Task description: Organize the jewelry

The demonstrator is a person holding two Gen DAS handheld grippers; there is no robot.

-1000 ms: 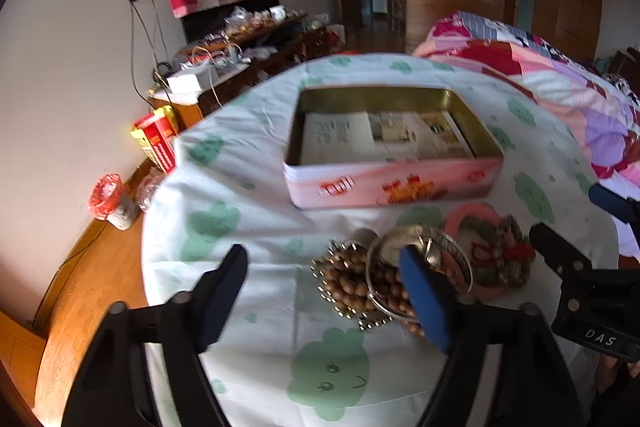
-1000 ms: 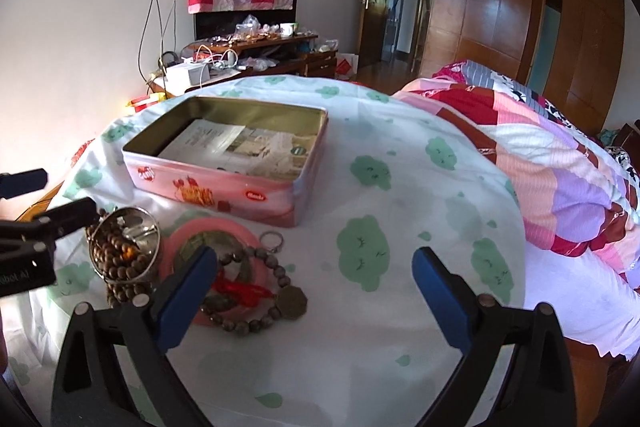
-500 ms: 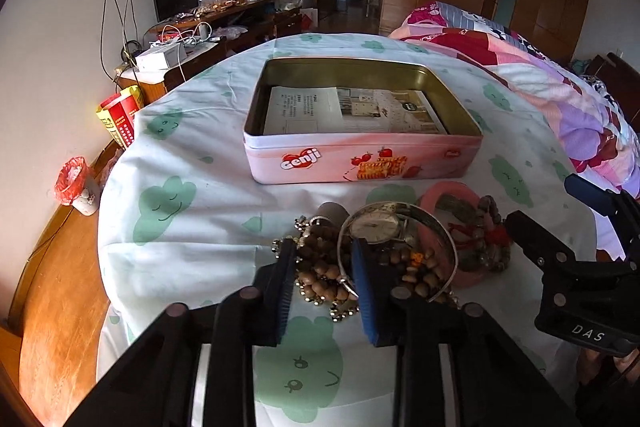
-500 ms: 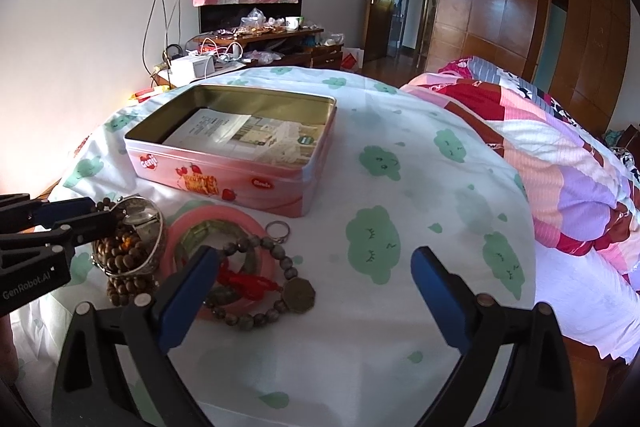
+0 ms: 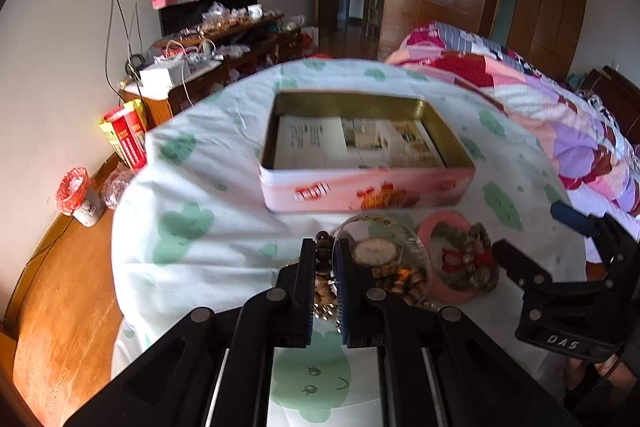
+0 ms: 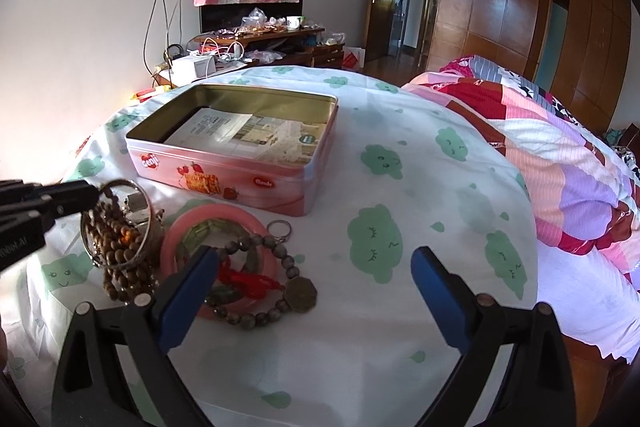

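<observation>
Now the pick-up step: the left tongs (image 5: 324,259) have just been closing and pinch a string of brown wooden beads (image 6: 120,247) from the jewelry heap near the counter's (image 6: 420,195) front edge. Next, lift gently and carry it to the open pink tin (image 6: 236,163) just behind, keeping the silver bangle (image 6: 116,223) from snagging. The right tongs (image 6: 312,271) hang wide open, empty, over a pink bangle (image 6: 224,219). A cloud-print cloth covers the counter; a quilted bed (image 6: 560,155) lies alongside.

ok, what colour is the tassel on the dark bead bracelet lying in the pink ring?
Red tassel, clearest in the right wrist view, on the dark bead bracelet.
</observation>
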